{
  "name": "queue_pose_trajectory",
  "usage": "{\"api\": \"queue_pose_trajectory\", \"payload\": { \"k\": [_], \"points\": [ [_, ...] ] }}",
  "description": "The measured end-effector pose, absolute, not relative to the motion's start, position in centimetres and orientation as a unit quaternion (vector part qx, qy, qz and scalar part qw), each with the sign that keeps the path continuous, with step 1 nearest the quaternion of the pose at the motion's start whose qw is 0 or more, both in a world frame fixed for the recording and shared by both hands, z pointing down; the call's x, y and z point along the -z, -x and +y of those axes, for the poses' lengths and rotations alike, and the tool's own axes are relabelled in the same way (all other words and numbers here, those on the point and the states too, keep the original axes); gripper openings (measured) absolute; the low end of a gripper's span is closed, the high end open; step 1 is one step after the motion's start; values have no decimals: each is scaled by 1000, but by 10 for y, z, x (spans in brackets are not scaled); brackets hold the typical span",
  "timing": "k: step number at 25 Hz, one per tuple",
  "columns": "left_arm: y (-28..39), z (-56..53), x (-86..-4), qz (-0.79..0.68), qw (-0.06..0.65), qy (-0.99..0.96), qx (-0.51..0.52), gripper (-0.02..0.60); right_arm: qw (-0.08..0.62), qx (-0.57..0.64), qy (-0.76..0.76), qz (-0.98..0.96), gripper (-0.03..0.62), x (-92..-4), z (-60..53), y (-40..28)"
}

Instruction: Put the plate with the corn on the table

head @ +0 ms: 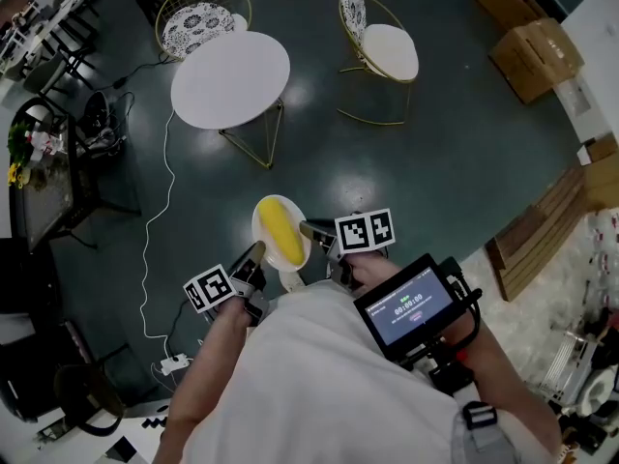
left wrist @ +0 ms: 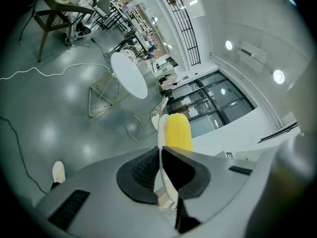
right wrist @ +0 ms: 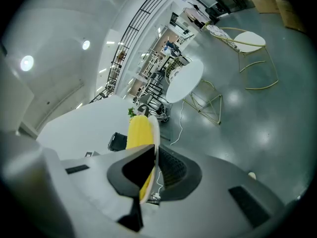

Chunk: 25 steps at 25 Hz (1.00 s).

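Floor (head: pixel 435 162) open; table (head: pixel 230 78) well ahead | left gripper (head: pixel 256 255), right gripper (head: pixel 311 231) clamp plate (head: pixel 261 218) edges; corn (head: pixel 281 232) aboard

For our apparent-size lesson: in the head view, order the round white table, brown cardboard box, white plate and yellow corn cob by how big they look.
1. Round white table
2. Brown cardboard box
3. White plate, though it is nearer the camera, so enlarged
4. Yellow corn cob, lying on the plate

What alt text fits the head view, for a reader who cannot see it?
Seen from above, a person holds a white plate carrying a yellow corn cob between the left tongs and right tongs, over a dark floor. A round white table and two chairs stand ahead.
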<state>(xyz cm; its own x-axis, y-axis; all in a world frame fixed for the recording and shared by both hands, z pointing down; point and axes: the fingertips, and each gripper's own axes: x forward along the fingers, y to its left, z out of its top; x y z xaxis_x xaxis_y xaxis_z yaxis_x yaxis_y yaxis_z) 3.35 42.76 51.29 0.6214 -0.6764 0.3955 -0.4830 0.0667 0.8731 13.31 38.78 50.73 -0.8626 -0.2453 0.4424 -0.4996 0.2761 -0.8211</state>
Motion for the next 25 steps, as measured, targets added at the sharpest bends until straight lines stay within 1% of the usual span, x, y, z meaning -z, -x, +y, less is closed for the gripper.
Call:
{"api": "queue_pose_trajectory", "payload": {
  "k": [16, 25],
  "points": [
    [-27, 416, -512, -459, 585, -660, 104, 25, 134, -547, -206, -800, 32, -508, 368, -123],
    [-57, 389, -511, -472, 587, -651, 95, 26, 141, -553, -192, -798, 32, -509, 339, -152]
  ]
}}
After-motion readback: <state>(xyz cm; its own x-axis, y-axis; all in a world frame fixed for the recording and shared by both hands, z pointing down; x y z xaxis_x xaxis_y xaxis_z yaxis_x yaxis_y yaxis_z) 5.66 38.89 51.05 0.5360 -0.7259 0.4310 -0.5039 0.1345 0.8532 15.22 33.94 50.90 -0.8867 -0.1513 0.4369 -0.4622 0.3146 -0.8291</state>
